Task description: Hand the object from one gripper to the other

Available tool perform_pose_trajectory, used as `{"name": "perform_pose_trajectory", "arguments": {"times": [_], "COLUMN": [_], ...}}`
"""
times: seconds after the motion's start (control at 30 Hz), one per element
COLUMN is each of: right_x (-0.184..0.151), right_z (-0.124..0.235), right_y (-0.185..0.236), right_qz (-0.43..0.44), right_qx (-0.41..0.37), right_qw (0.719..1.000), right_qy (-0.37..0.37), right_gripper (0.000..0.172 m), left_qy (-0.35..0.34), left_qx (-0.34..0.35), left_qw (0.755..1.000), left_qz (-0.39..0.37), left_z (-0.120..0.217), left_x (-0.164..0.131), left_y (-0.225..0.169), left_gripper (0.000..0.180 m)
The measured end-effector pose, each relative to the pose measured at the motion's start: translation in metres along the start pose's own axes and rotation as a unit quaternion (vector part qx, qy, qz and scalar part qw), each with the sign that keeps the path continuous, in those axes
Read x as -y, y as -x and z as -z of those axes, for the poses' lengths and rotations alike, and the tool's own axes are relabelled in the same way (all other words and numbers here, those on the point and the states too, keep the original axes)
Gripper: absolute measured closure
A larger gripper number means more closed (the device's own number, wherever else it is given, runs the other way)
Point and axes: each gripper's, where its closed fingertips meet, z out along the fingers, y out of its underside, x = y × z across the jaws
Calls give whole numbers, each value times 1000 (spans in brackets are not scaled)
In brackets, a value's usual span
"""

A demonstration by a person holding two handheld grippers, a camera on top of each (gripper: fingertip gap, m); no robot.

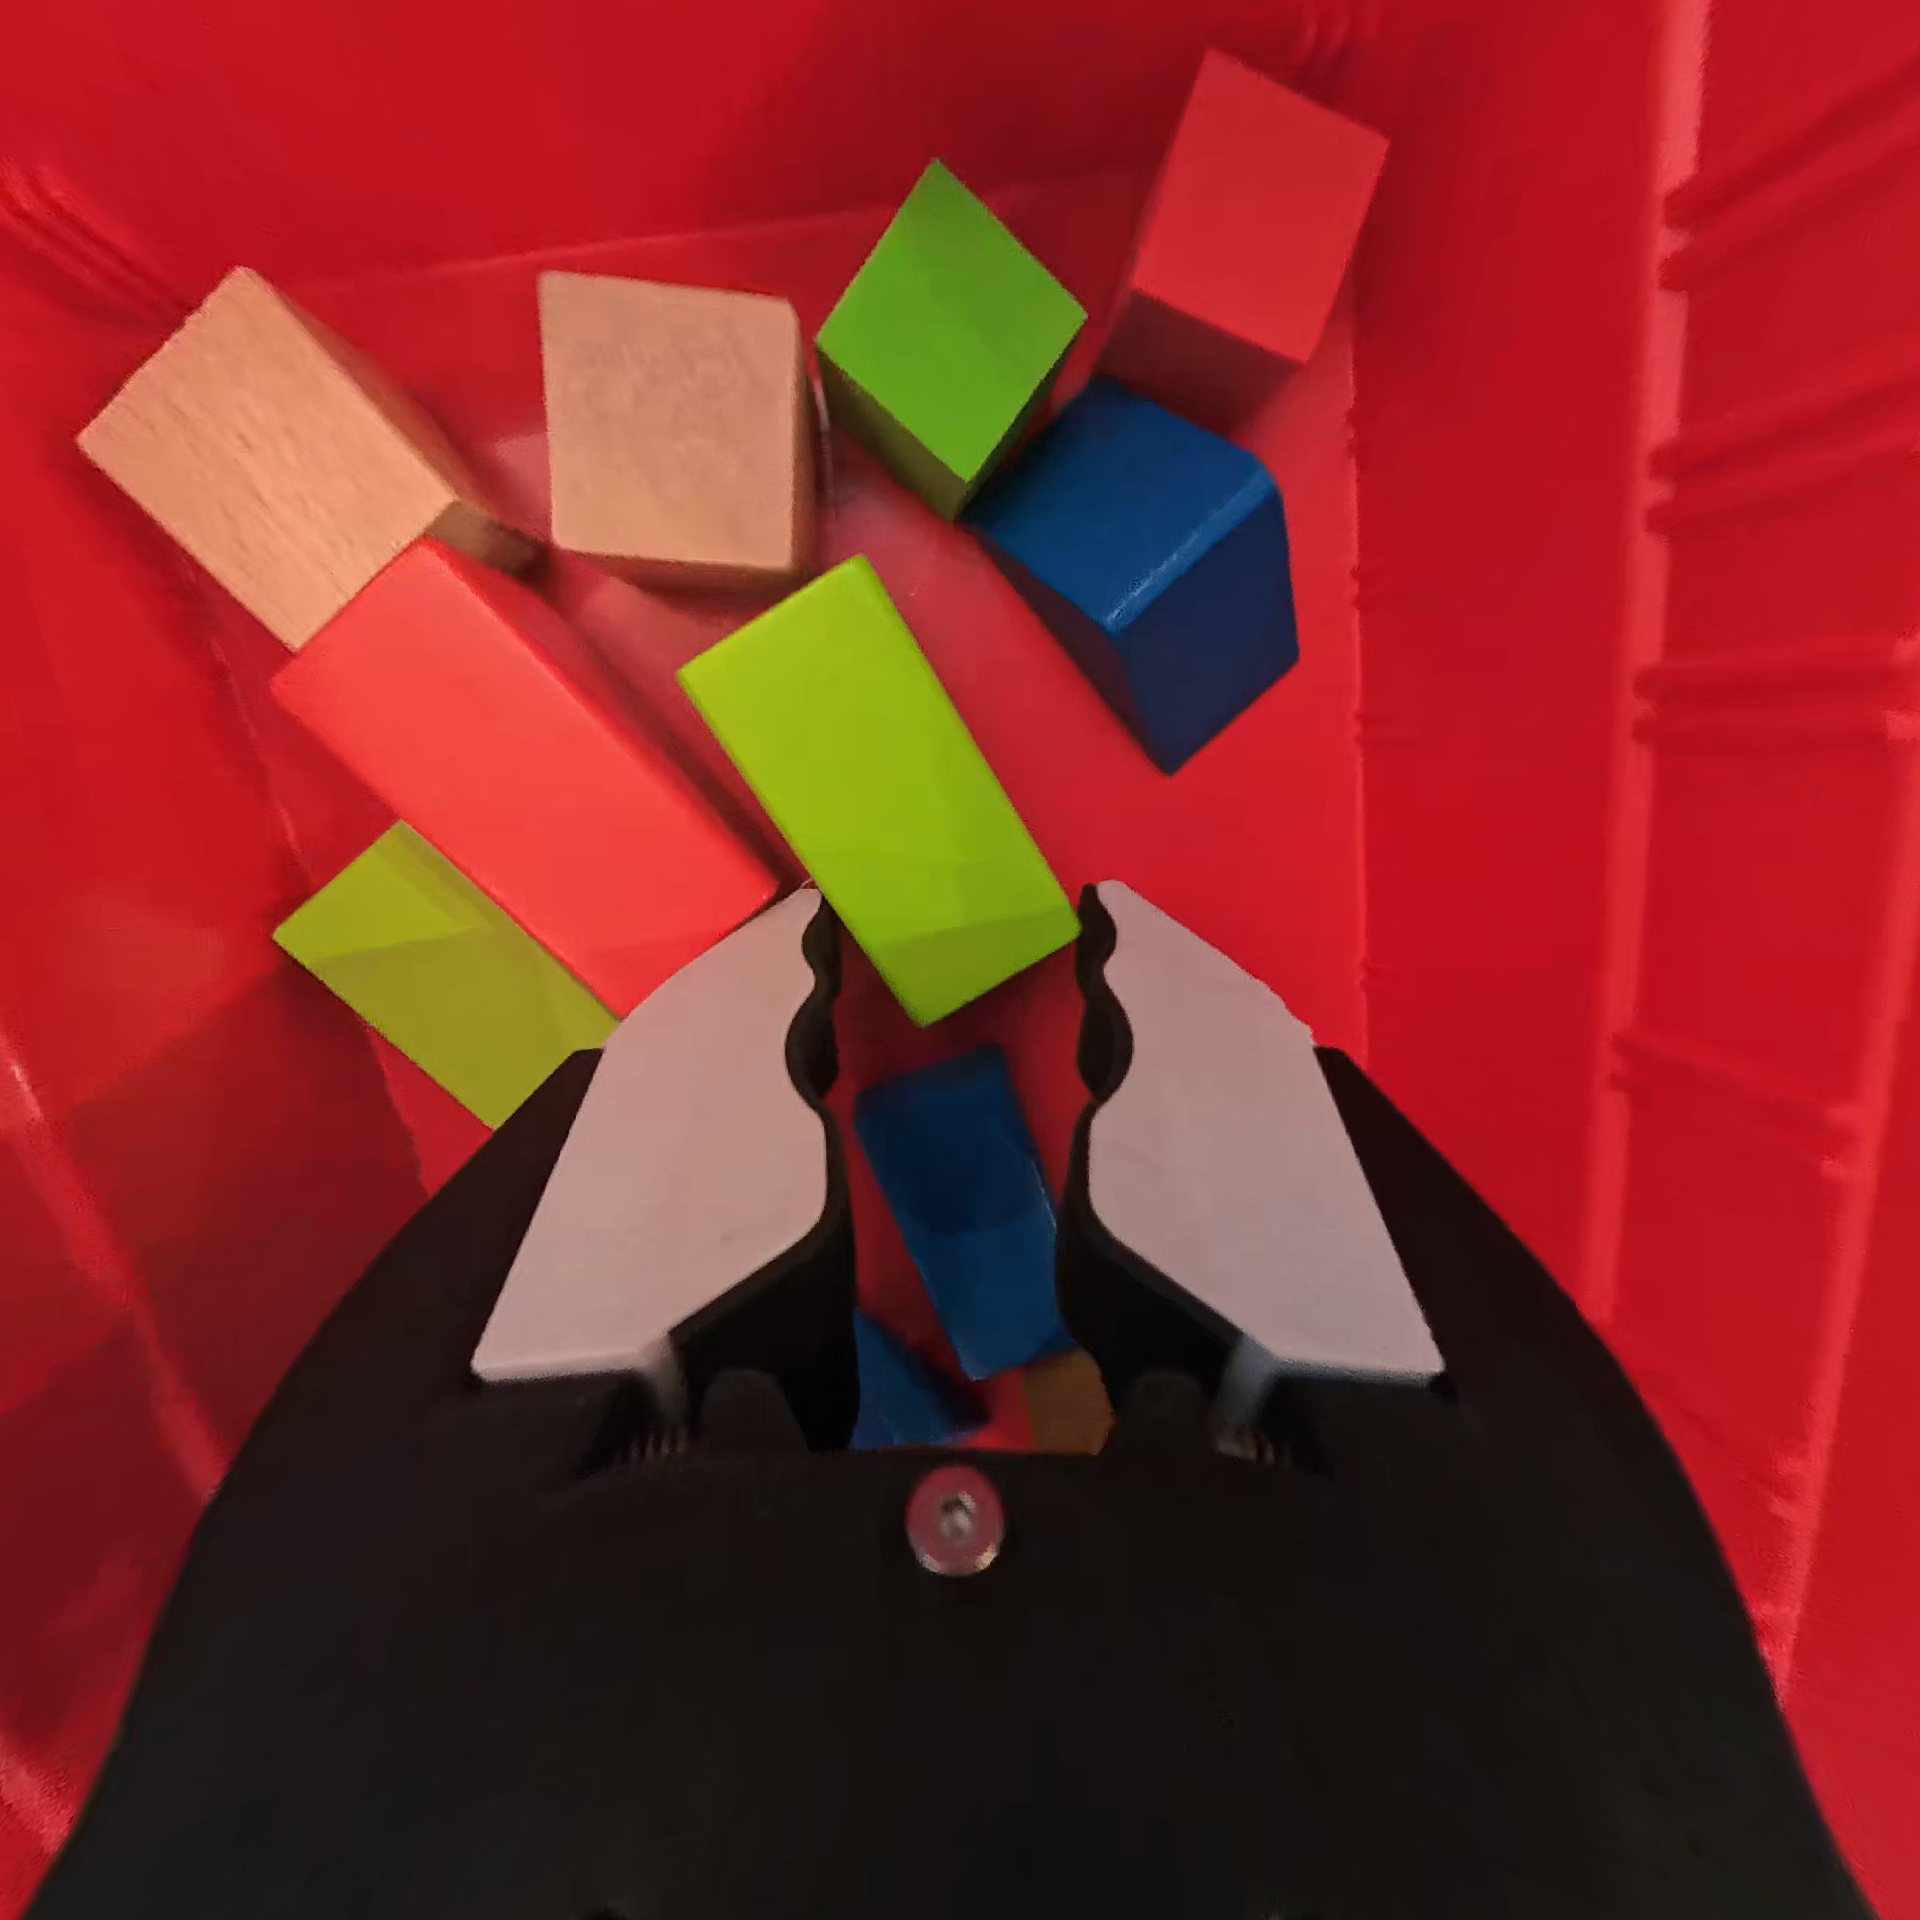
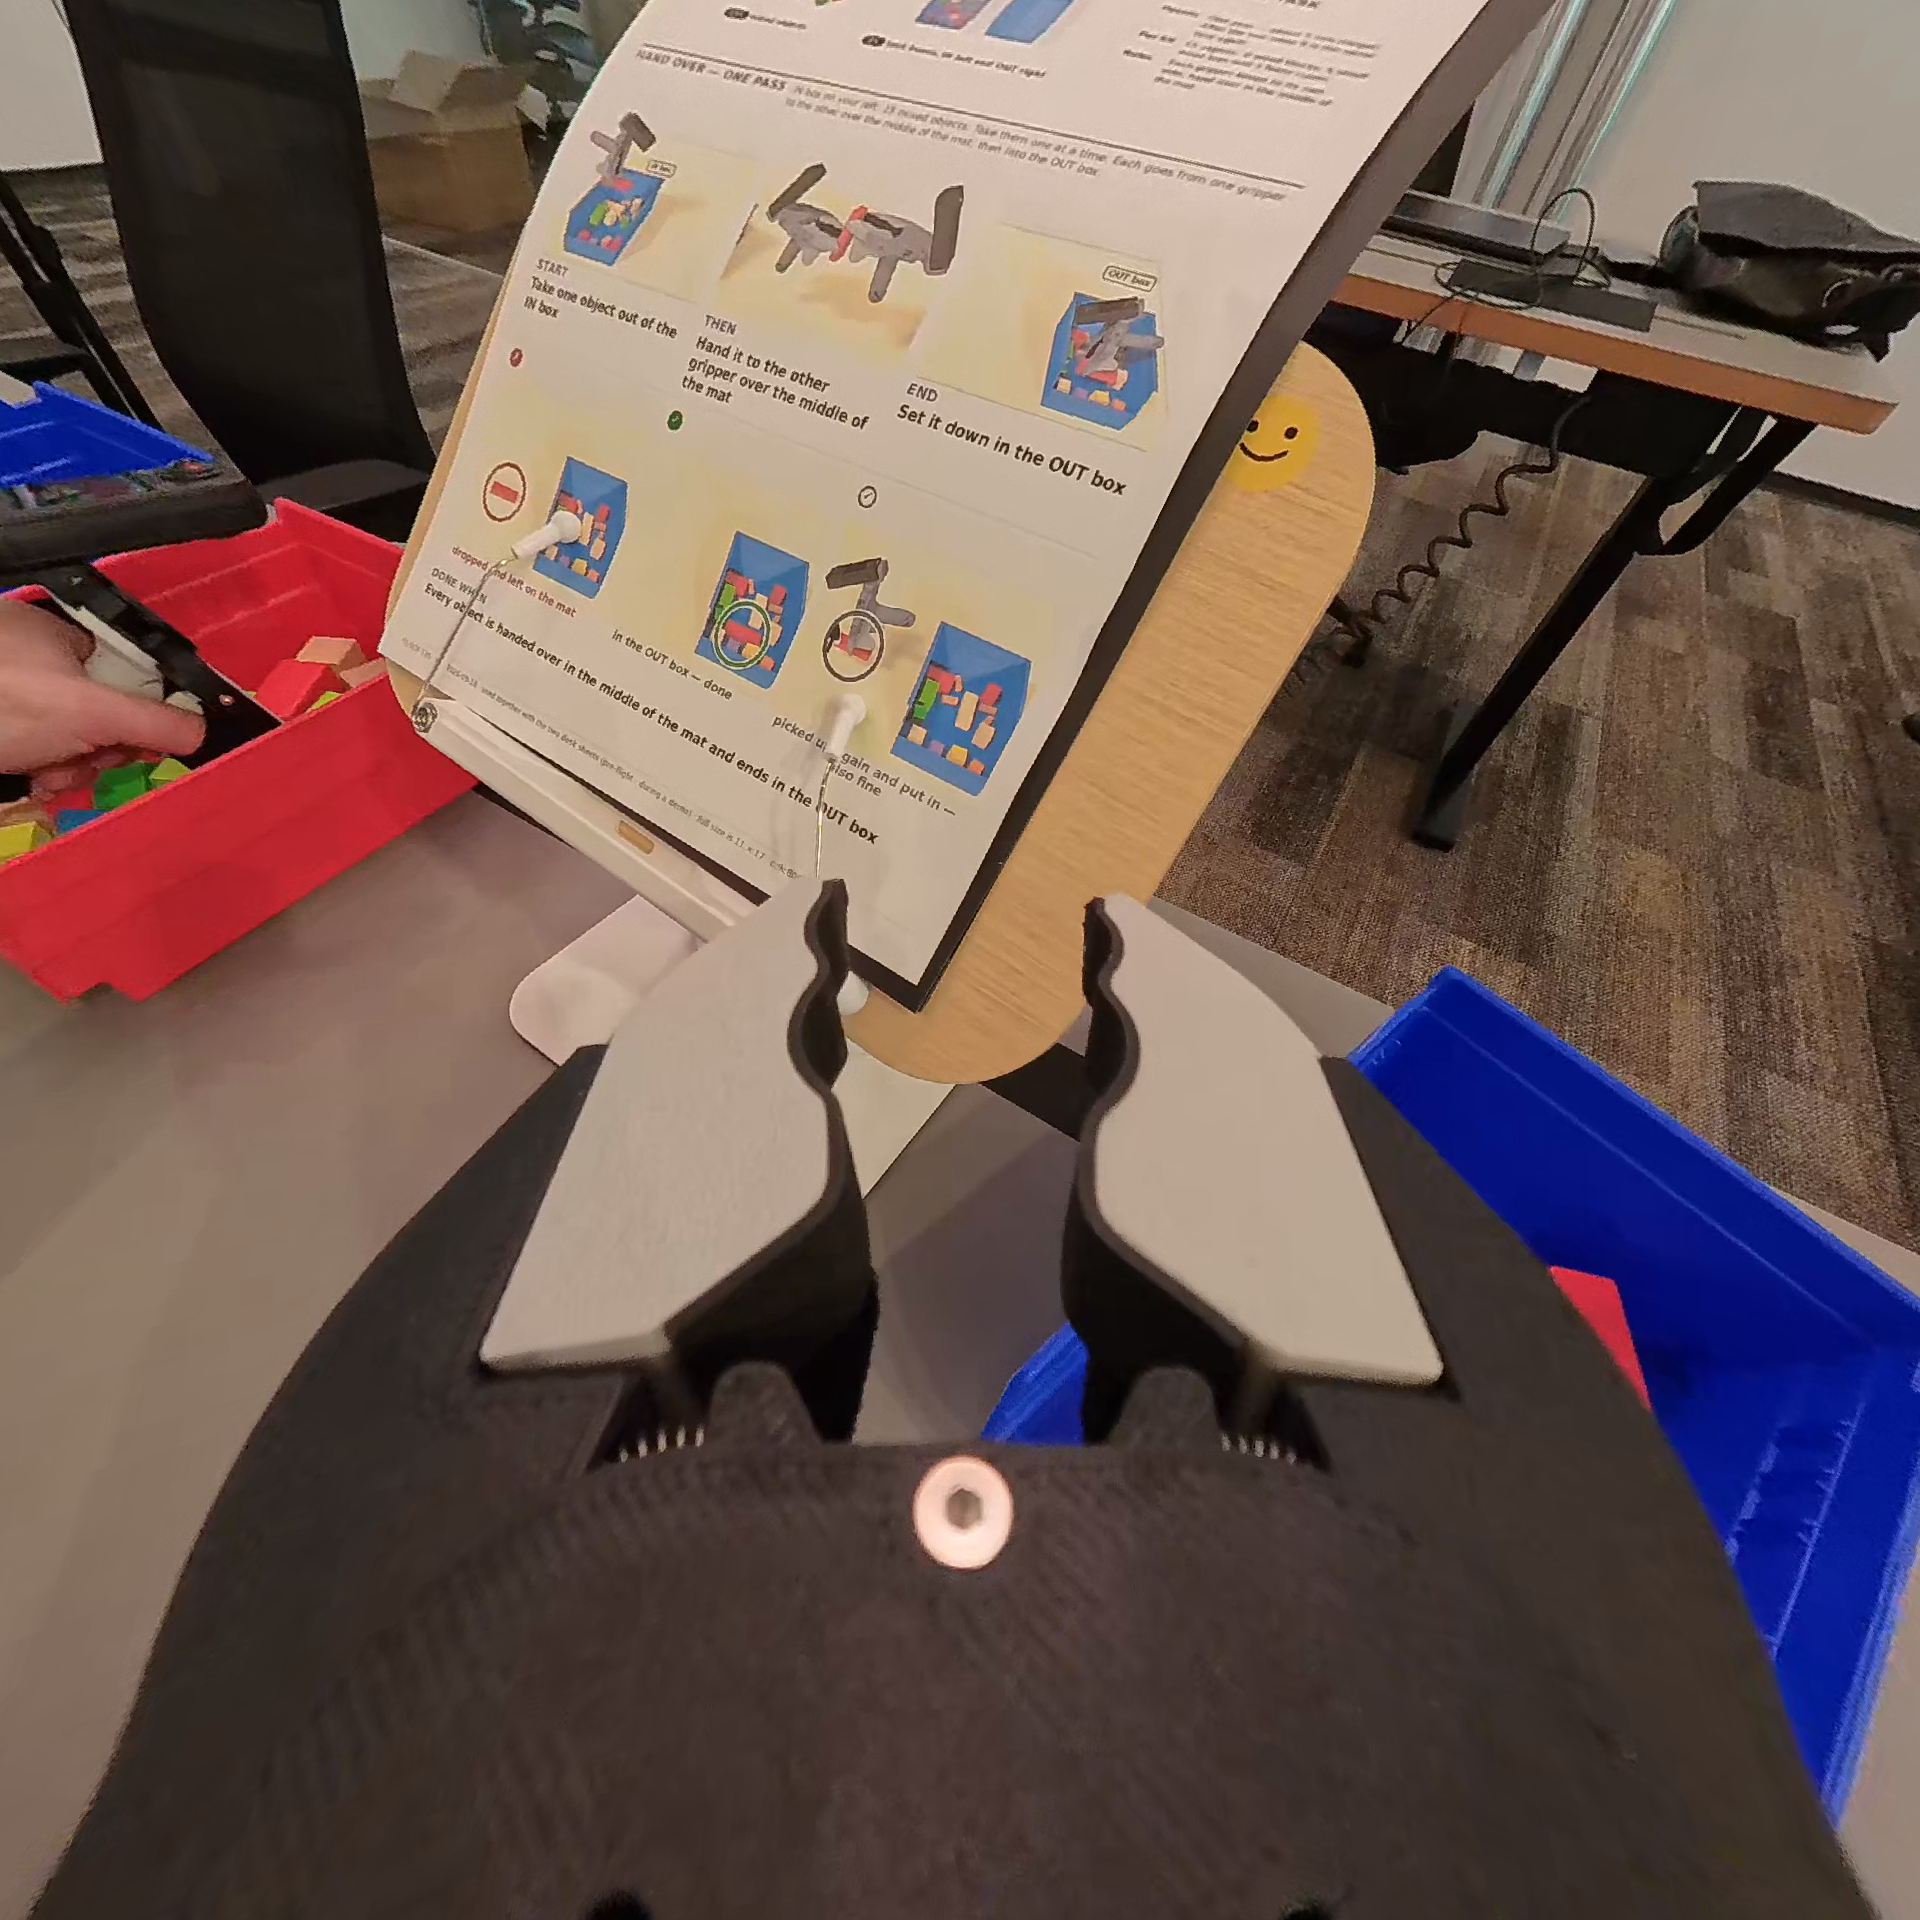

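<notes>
My left gripper [image 1: 951, 914] reaches down into the red bin [image 1: 1507, 623], which holds several wooden blocks. Its pads are closed on the near end of a light green oblong block [image 1: 873, 779], which lies slanted between the fingertips; the left pad is on its long side and the right pad on its corner. My right gripper [image 2: 956, 935] is open and empty, and hovers over the grey table [image 2: 260, 1143] beside the blue bin [image 2: 1662, 1195]. In the right wrist view a hand [image 2: 62, 696] holds the left gripper's black body over the red bin [image 2: 229, 831].
Red [image 1: 520, 769], green [image 1: 945, 332], blue [image 1: 1153, 561] and plain wood [image 1: 675, 416] blocks lie loose around the held one. A blue block [image 1: 956, 1174] lies under the jaws. An instruction sheet on a stand [image 2: 831, 468] stands behind the table's middle. A red block [image 2: 1600, 1320] lies in the blue bin.
</notes>
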Motion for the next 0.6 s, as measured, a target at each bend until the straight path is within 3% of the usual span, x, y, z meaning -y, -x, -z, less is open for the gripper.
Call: {"name": "perform_pose_trajectory", "arguments": {"times": [0.37,0.6], "right_x": [-3,8], "right_z": [-14,-26], "right_y": [16,69], "right_qz": [4,4], "right_qx": [39,156], "right_qw": [999,988], "right_qy": [7,-17], "right_gripper": [130,130], "left_qy": [-82,-193], "left_qx": [-59,-131], "left_qw": [994,969], "left_qz": [-34,-86], "left_z": [12,50], "left_x": [7,14], "left_y": [-8,-32], "left_gripper": [142,142]}}
